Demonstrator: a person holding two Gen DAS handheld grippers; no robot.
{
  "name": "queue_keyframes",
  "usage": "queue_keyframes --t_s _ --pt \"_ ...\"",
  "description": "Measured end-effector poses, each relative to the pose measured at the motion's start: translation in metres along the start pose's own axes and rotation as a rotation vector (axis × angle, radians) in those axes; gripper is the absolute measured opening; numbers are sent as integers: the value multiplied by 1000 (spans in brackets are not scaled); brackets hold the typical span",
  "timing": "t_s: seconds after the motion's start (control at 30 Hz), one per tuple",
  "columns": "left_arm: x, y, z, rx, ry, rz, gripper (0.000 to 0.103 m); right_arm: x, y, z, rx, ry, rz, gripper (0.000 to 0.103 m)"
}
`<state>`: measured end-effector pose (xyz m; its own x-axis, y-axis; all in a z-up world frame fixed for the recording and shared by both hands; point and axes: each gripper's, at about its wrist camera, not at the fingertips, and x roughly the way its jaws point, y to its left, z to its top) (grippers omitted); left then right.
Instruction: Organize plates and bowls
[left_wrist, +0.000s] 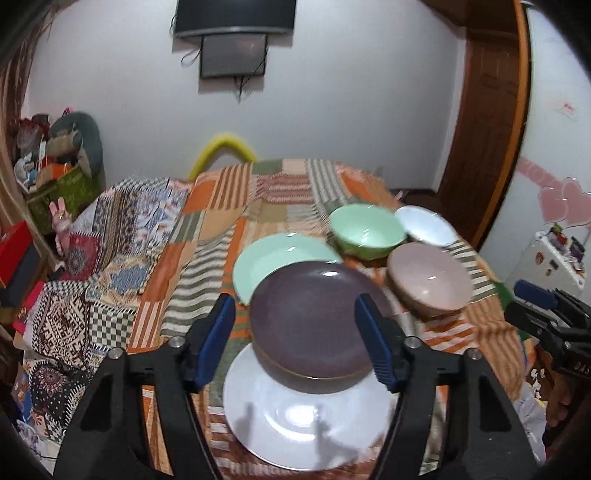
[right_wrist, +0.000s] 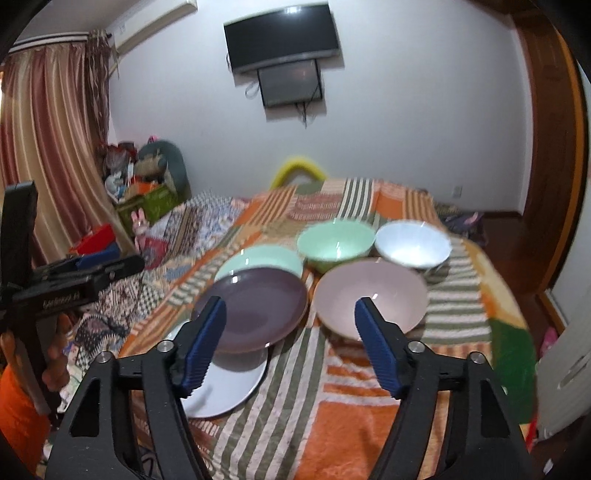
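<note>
The left gripper (left_wrist: 295, 328) is held with its blue-padded fingers (left_wrist: 218, 339) spread wide, gripping nothing. The right gripper (right_wrist: 290, 338) is likewise spread wide and unloaded. In the right wrist view, a bare hand (right_wrist: 55, 354) grips the left gripper's handle.

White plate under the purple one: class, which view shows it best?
The left wrist view: the white plate lies close and central between the open fingers, only its far edge under the purple plate. The right wrist view shows it off to the left, partly behind a finger.
</note>
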<state>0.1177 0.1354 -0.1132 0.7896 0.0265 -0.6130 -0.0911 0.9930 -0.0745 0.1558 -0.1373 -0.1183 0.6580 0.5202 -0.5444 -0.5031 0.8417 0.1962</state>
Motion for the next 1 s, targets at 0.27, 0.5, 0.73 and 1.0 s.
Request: queue_keyframes --t_s 0.27,0.5,0.73,1.0 --pt "79 41 -9 -89 151 -10 43 60 -8 -11 46 160 18 45" --pt "127 58 -13 -108 217 -13 34 89 -10 -14 76 232 29 38" --pt "158 68 -17 -117 265 -51 23 116 -8 -17 92 283 26 27" --pt "173 70 -18 -111 286 -96 20 133 -10 -16 124 298 27 23"
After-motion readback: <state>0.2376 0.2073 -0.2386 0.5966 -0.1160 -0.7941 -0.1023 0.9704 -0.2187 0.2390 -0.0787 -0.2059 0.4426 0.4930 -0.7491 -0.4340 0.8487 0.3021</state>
